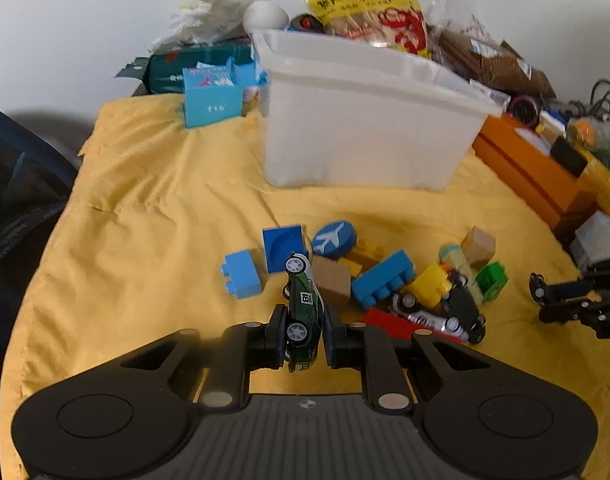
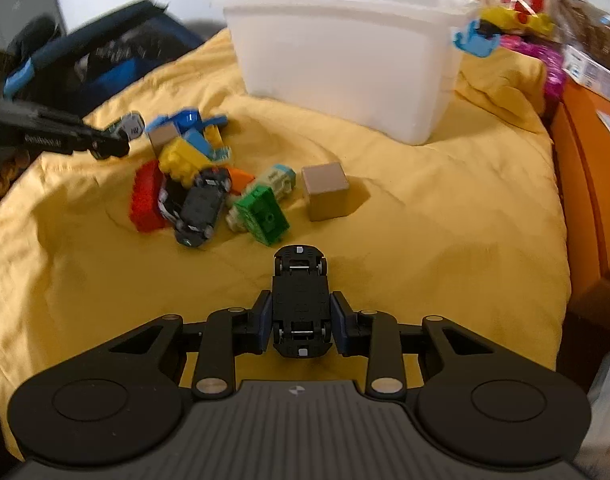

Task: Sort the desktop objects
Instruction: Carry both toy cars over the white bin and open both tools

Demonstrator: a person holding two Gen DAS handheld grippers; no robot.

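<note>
Toy cars sit in both tongs. The left tongs (image 1: 305, 332) are clamped on a green car (image 1: 303, 312) turned on its side, nose pointing away, with a white door panel bearing the number 18. The right tongs (image 2: 301, 326) grip a black car (image 2: 301, 304) flipped belly-up, its axles and wheels showing, pads pressed on its flanks; no earlier view is given to compare.

Just beyond the left tongs, on the yellow cloth (image 1: 145, 200) covering the worktop, lies a heap of toys: a light blue brick (image 1: 243, 274), a blue square block (image 1: 283, 246), a blue round disc with a white airplane symbol (image 1: 333, 239), a tan wooden cube (image 1: 332, 282), a long blue brick (image 1: 383, 278), a yellow brick (image 1: 431, 282), a green brick (image 1: 492, 280), a red brick (image 1: 389, 322) and another black car (image 1: 461, 312).

Farther back stands a white plastic bin (image 1: 365, 140); its inside is hidden from both views. Behind it leans a yellow and red snack bag (image 1: 369, 8) with print too blurred to read. Left of the bin sits a small blue carton (image 1: 213, 102), its lettering illegible.
</note>
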